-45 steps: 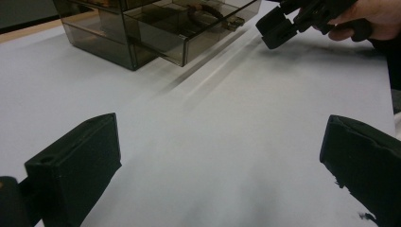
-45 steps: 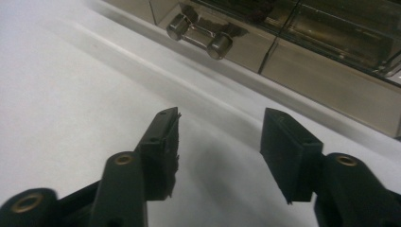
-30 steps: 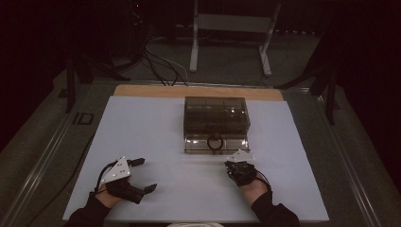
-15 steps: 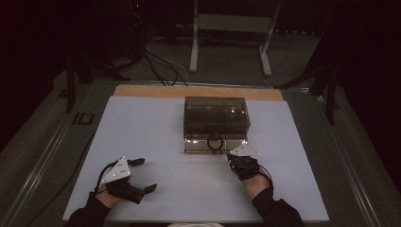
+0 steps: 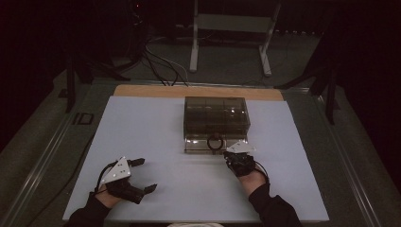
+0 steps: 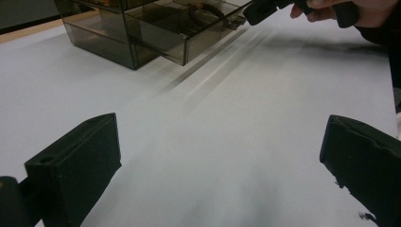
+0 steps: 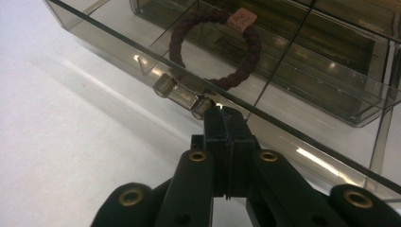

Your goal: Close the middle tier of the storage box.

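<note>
Smoky see-thru plastic drawer box sits center of the high view, just above mid-frame, on a white sheet. Top divided into compartments. Its bottom drawer is pulled partway out toward the lower edge of frame, open-topped. Clear bar handle on drawer front, seen center-left in the right gripper view. Inside the drawer lies a dark maroon braided hair tie, flat, w/ small tan tag at its upper right; top center of the right gripper view. In the left gripper view, box + open drawer sit at top, left of center.
</note>
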A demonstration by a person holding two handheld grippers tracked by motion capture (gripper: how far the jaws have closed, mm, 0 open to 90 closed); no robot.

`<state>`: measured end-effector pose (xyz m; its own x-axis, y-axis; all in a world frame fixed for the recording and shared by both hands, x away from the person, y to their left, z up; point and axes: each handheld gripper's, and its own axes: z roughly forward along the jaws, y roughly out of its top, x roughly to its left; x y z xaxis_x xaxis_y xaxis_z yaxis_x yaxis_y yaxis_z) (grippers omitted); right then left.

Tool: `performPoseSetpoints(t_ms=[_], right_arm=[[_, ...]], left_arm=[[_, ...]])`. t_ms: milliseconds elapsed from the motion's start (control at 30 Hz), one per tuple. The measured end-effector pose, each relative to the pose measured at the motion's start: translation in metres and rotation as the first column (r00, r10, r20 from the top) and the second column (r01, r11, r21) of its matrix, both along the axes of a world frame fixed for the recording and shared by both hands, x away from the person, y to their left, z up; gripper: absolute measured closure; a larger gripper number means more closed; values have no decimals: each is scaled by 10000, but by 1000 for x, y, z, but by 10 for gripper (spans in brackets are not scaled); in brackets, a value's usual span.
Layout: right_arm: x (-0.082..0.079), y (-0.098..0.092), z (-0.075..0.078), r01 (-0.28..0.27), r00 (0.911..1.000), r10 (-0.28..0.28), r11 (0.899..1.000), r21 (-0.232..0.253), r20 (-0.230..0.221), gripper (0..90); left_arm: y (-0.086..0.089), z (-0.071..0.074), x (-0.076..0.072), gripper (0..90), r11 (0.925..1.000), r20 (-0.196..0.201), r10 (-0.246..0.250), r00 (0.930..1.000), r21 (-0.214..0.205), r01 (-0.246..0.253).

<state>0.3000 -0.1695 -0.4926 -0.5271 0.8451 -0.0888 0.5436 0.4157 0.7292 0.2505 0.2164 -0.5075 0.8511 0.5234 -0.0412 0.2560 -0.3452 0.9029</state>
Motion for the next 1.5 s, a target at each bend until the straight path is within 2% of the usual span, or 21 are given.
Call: performPoseSetpoints(t_ms=[833, 1500], right_arm=[[4, 1, -3, -72, 9997, 75, 9999, 104, -250, 900], [14, 0, -2, 103, 9998, -101, 9999, 135, -179, 900]], left_arm=[[0, 0, 0, 8, 10000, -10, 4, 10000, -1, -4], [0, 0, 0, 9, 10000, -28, 2, 10000, -15, -2]])
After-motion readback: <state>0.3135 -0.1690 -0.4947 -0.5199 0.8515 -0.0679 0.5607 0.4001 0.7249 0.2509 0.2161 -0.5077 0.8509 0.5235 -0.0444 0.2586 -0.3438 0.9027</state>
